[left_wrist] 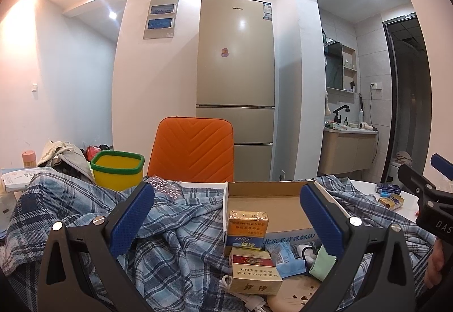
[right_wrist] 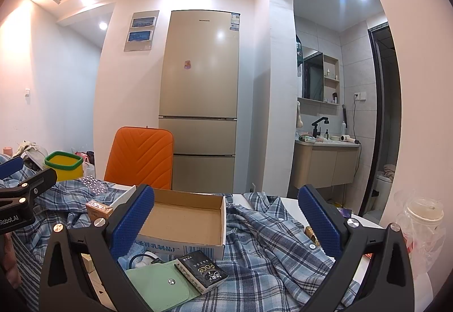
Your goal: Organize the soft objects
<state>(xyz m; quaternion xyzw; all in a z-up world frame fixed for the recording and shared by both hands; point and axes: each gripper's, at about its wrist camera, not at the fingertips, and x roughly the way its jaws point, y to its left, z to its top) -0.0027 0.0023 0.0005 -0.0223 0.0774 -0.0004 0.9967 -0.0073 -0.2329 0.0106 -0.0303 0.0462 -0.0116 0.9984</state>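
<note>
A blue plaid shirt (left_wrist: 175, 227) lies crumpled across the table, also spread in the right wrist view as the shirt (right_wrist: 269, 238). An open cardboard box (left_wrist: 269, 207) sits on it, seen again as the box (right_wrist: 184, 221). My left gripper (left_wrist: 226, 218) hovers open above two cigarette packs (left_wrist: 249, 230), nothing between its fingers. My right gripper (right_wrist: 226, 218) is open too, over a mint green pouch (right_wrist: 158, 286) and a black tissue pack (right_wrist: 202, 272). The pouch (left_wrist: 322, 262) shows beside the left gripper's right finger. Each gripper appears at the edge of the other's view.
A yellow bin with green rim (left_wrist: 117, 170) and an orange chair (left_wrist: 195, 150) stand behind the table. A fridge (left_wrist: 236, 79) is against the far wall. A plastic cup in a bag (right_wrist: 421, 215) sits at the right. Small packs (left_wrist: 390, 196) lie at the table's right edge.
</note>
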